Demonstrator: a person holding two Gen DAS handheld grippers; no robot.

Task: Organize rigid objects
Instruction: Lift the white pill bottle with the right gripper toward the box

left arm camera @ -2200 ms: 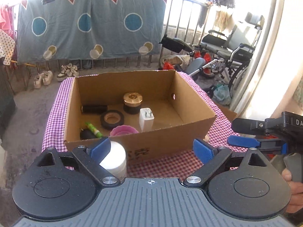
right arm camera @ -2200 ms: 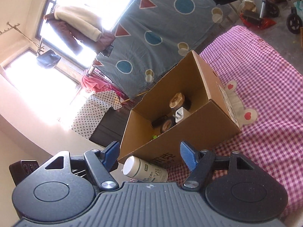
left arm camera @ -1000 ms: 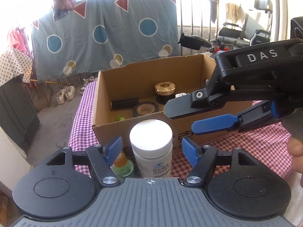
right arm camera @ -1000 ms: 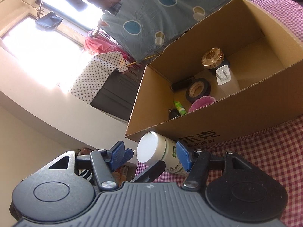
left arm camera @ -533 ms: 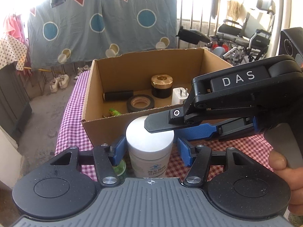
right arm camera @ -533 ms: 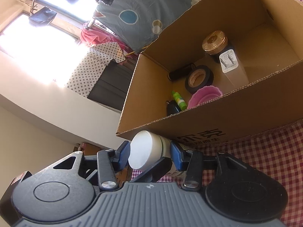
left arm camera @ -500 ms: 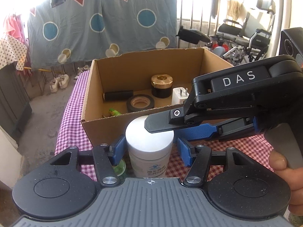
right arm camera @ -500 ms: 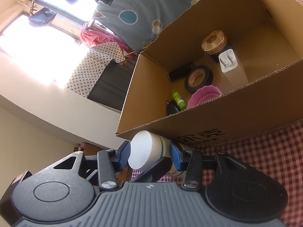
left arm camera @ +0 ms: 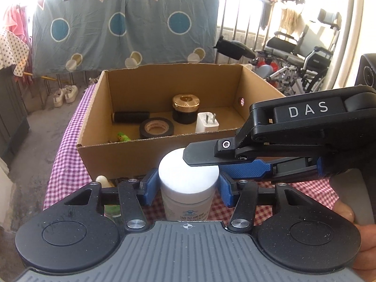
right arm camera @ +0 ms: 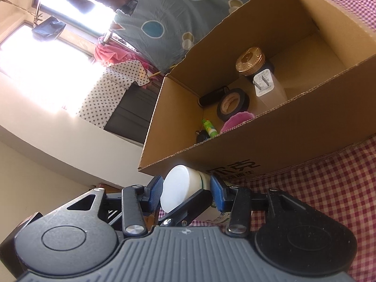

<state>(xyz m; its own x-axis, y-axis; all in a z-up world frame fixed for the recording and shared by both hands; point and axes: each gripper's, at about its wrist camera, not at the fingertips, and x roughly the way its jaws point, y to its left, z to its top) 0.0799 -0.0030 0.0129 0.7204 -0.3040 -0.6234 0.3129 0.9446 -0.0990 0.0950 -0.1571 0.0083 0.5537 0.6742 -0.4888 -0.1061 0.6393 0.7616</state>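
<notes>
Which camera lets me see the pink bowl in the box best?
The right wrist view. It looks down past the cardboard box's front wall, so part of the pink bowl shows beside the black tape roll. In the left wrist view the box's front wall hides the bowl completely.

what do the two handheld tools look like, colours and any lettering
Both tools match: a grey ribbed base, two black rounded plates with silver screws, black linkage arms and blue textured pads. The right tool, seen side-on from the left tool, bears white "DAS" lettering. No sleeves or cables show.
</notes>
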